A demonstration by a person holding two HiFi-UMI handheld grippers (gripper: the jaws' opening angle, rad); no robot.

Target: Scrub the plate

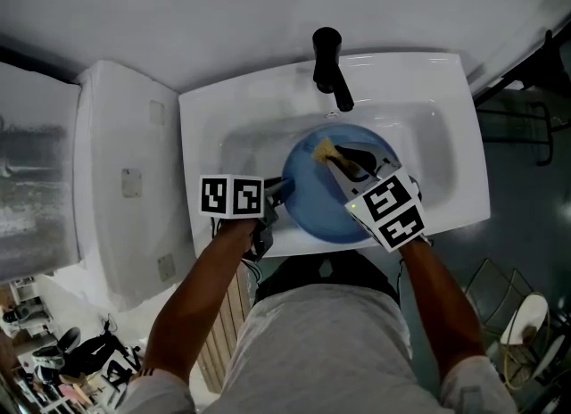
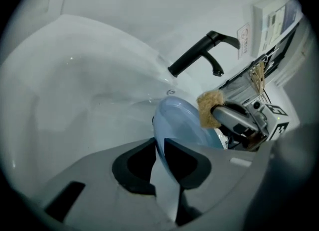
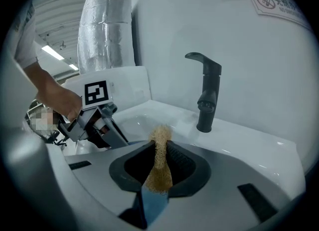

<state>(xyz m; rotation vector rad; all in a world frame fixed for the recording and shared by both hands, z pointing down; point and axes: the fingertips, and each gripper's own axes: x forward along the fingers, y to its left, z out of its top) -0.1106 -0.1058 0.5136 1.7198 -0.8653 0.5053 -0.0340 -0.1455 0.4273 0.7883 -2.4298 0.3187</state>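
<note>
Round blue plate in the white sink, tan sponge against its upper face

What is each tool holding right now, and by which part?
Left tool: the blue plate, by its rim. Right tool: the tan sponge, pinched at its middle, its tip sticking out past the jaws.

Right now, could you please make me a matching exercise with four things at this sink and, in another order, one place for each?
Things:
1. round blue plate
2. tan scrubbing sponge
3. black faucet
4. white sink basin

Places:
A. stands behind the basin
B. pinched in the right gripper
C. lies below the plate
D. rim pinched in the left gripper

Pairs: 1-D, 2-B, 3-A, 4-C
</note>
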